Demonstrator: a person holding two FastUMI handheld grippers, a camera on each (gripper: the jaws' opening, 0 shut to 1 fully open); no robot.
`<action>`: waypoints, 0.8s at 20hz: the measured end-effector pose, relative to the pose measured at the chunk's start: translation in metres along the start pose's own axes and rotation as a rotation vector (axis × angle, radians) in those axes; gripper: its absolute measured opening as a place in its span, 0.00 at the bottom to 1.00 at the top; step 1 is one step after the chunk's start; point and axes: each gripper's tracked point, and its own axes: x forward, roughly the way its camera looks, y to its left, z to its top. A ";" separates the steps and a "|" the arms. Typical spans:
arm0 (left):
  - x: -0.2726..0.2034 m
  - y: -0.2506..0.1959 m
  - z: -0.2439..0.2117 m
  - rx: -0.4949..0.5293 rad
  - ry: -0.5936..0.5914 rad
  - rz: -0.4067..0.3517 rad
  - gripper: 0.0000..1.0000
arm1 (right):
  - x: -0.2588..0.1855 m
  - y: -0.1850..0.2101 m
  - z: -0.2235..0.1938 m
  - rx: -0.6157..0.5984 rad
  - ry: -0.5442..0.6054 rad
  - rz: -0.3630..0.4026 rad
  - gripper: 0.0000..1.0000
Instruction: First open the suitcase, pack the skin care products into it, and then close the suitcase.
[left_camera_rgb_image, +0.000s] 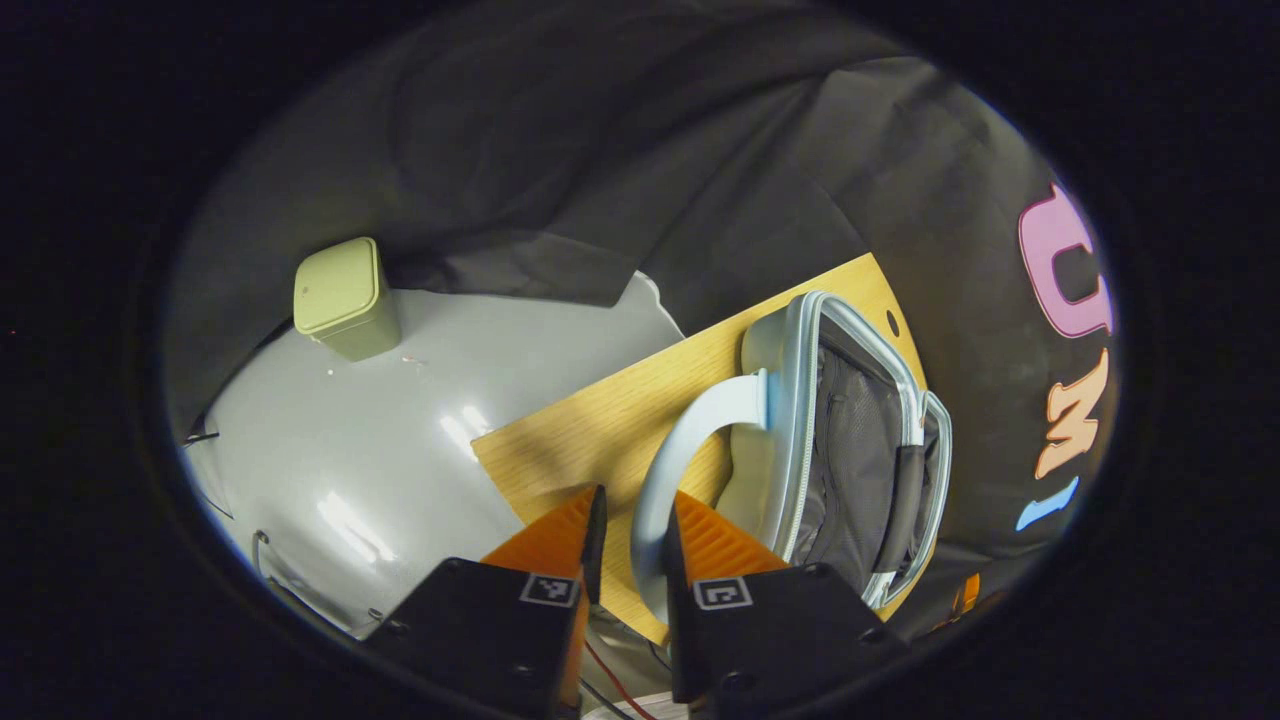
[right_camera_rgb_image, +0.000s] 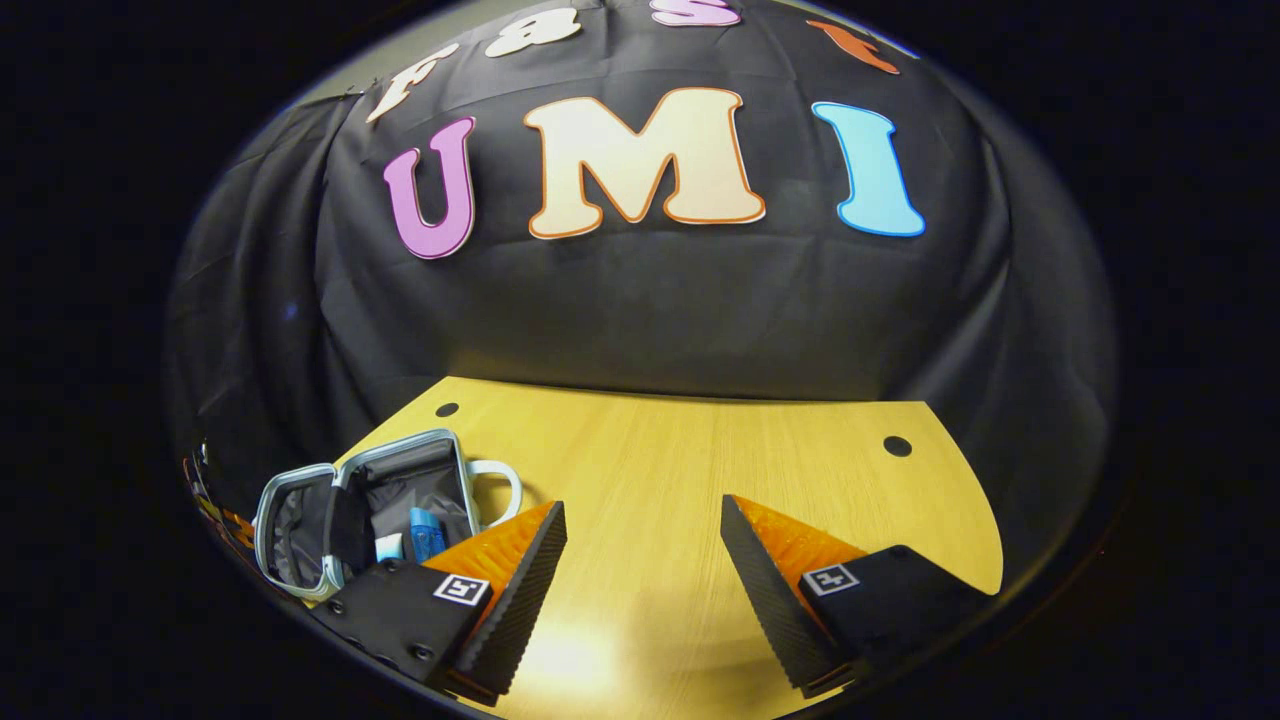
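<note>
A small pale blue suitcase (left_camera_rgb_image: 790, 420) lies on the wooden table (left_camera_rgb_image: 600, 420), its lid partly raised and its grey mesh lining showing. Its curved handle (left_camera_rgb_image: 700, 420) runs down between the fingers of my left gripper (left_camera_rgb_image: 635, 495). The jaws stand narrowly apart around it: the right finger is against the handle, and a sliver of table shows beside the left one. In the right gripper view the suitcase (right_camera_rgb_image: 300, 510) sits at the far left with blue skin care products (right_camera_rgb_image: 425, 535) inside. My right gripper (right_camera_rgb_image: 645, 560) hangs wide open over bare table to the right of the case, holding nothing.
A pale green lidded bin (left_camera_rgb_image: 345, 298) stands on the light grey floor (left_camera_rgb_image: 400, 430) beyond the table's edge. The table (right_camera_rgb_image: 700, 450) has a small round hole (right_camera_rgb_image: 897, 445) near its far right corner. Black cloth walls close in behind it.
</note>
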 end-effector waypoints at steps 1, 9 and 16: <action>0.001 -0.003 -0.002 -0.005 0.005 -0.013 0.22 | 0.000 0.000 -0.002 0.006 0.004 0.001 0.98; 0.000 -0.008 0.000 -0.035 0.001 -0.044 0.08 | 0.001 0.000 -0.014 -0.044 0.031 0.005 0.98; -0.026 -0.040 0.006 -0.051 -0.001 -0.160 0.04 | 0.006 0.002 -0.027 -0.046 0.066 0.016 0.98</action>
